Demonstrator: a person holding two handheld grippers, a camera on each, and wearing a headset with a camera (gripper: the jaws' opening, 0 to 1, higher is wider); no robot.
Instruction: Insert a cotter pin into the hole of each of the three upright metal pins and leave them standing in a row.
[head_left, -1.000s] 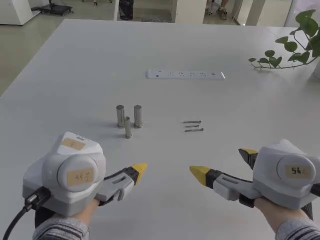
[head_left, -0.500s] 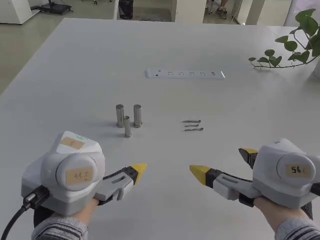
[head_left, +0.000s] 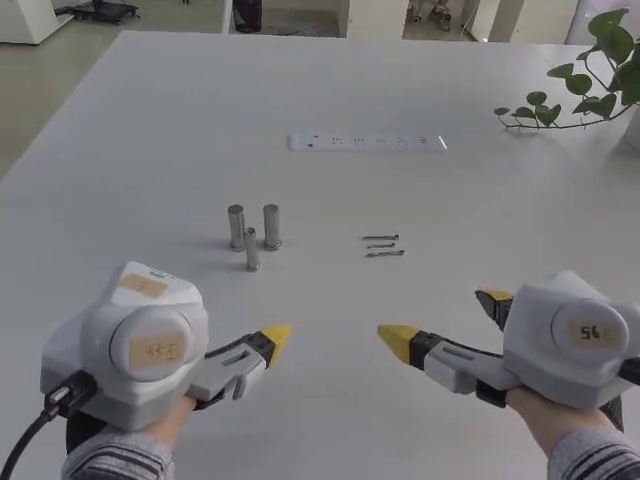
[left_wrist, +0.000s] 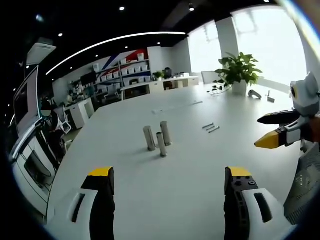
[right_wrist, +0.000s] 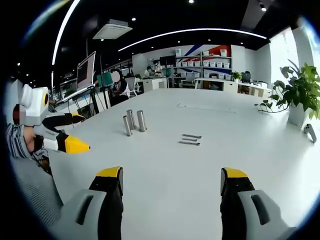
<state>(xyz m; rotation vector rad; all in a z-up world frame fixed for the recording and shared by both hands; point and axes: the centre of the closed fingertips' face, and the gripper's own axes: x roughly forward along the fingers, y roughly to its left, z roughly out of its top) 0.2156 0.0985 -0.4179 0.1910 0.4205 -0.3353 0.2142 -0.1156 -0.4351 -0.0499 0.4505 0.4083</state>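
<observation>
The white tabletop (head_left: 330, 90) carries everything. The left tongs (left_wrist: 170, 172) and right tongs (right_wrist: 172, 173) hover at the bottom of the head view, both wide open and empty, well short of the work. Three metal pins (head_left: 252, 246) stand clustered left of centre; they are probably stiff and heavy yet tippy, so grip mid-shaft. Three cotter pins (head_left: 381, 245) lie right of centre, likely light and slippery; pinch one by an end.
</observation>
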